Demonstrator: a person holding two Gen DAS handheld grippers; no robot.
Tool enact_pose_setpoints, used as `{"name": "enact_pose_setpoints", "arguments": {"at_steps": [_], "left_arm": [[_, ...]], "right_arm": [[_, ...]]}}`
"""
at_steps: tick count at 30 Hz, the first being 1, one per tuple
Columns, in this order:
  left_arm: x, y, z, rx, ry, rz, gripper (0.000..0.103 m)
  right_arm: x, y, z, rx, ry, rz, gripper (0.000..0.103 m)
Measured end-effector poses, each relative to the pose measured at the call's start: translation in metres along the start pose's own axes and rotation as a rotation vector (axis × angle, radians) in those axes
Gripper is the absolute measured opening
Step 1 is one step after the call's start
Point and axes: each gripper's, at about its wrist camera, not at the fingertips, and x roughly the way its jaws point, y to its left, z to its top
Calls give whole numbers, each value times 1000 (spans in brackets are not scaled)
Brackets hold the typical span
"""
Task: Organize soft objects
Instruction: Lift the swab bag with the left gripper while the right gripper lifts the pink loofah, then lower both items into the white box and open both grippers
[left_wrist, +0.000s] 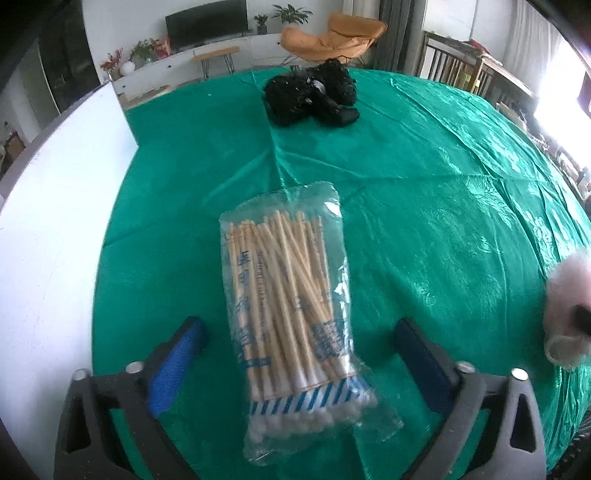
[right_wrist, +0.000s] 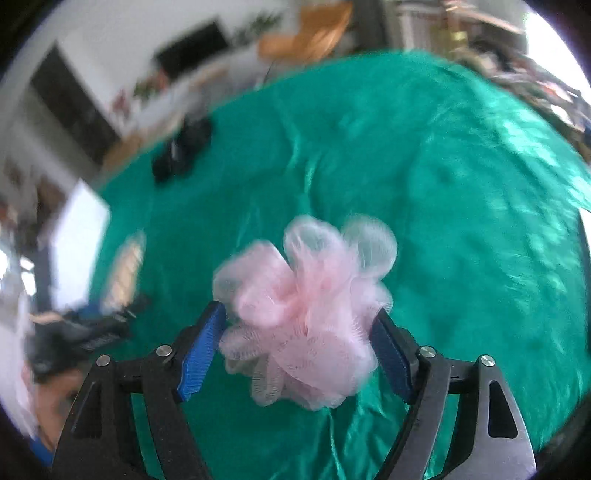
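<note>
While your right claw (right_wrist: 297, 341) grips the pink pouf (right_wrist: 306, 310) between its blue pads, lifted over the green table (right_wrist: 461, 192), carry it steadily; the blurred right view suggests you are moving fast, and a loose mesh ball can slip out of a light squeeze. Keep the pads pressed into its middle, not its frills.

Your left claw (left_wrist: 299, 332) is released, its jaws standing wide on either side of the swab bag (left_wrist: 291, 306) without touching it. The bag lies flat on the near part of the table, cotton tips toward you. If you mean to take it, lower straight down and close across its narrow width, so the slick plastic does not skid sideways.

A black pouf (left_wrist: 312, 92) sits at the far side; it looks a fair place to gather the pink one.
</note>
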Motion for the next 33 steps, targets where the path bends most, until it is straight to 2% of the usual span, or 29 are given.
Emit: {"name": "enact_pose_setpoints", "arguments": {"at_steps": [1, 2, 3, 5, 9, 12, 14, 16, 17, 20, 23, 24, 25, 26, 27, 28, 30, 32, 33], "left_arm": [[-7, 2, -2, -5, -25, -7, 55], [-13, 5, -4, -13, -41, -23, 45], [-18, 11, -6, -37, -51, -52, 37], [-27, 21, -10, -84, -70, -94, 36], [-72, 32, -26, -188, -146, -195, 36], [-119, 46, -37, -248, -211, -285, 36], [-151, 59, -42, -263, -256, -303, 36], [-187, 83, -52, -270, -304, -276, 36], [-204, 99, -58, -276, -327, -246, 36], [-246, 153, -84, -317, -361, -116, 36], [-265, 205, -113, -370, -330, 87, 39], [-263, 222, -122, -388, -295, 167, 45], [-258, 237, -129, -414, -251, 228, 55], [-252, 252, -138, -452, -204, 272, 61], [-247, 263, -146, -487, -175, 286, 68], [-244, 270, -152, -513, -157, 287, 68], [-244, 276, -162, -547, -151, 299, 69], [-247, 275, -167, -552, -182, 303, 69], [-250, 270, -167, -551, -213, 289, 69]], "right_arm": [[7, 0, -1, -3, 14, -9, 53], [9, -2, -4, 0, 20, -23, 43], [6, -4, -7, 2, 14, -22, 41], [-7, -5, -16, 1, 3, -12, 35], [-37, -3, -27, -5, -38, 18, 35], [-63, 21, -22, -46, -72, 56, 35], [-82, 54, -17, -114, -94, 103, 35], [-99, 92, -15, -182, -106, 172, 35], [-109, 123, -14, -225, -110, 238, 35], [-127, 193, -20, -324, -98, 387, 36], [-131, 267, -37, -433, -43, 520, 38], [-128, 289, -44, -459, -17, 545, 43], [-122, 310, -54, -487, 11, 558, 55], [-110, 332, -64, -523, 52, 560, 70], [-103, 343, -71, -543, 77, 558, 72], [-88, 358, -80, -574, 128, 538, 71], [-74, 363, -85, -572, 170, 515, 71], [-73, 353, -83, -539, 158, 532, 71], [-78, 342, -80, -525, 124, 536, 71]]}}
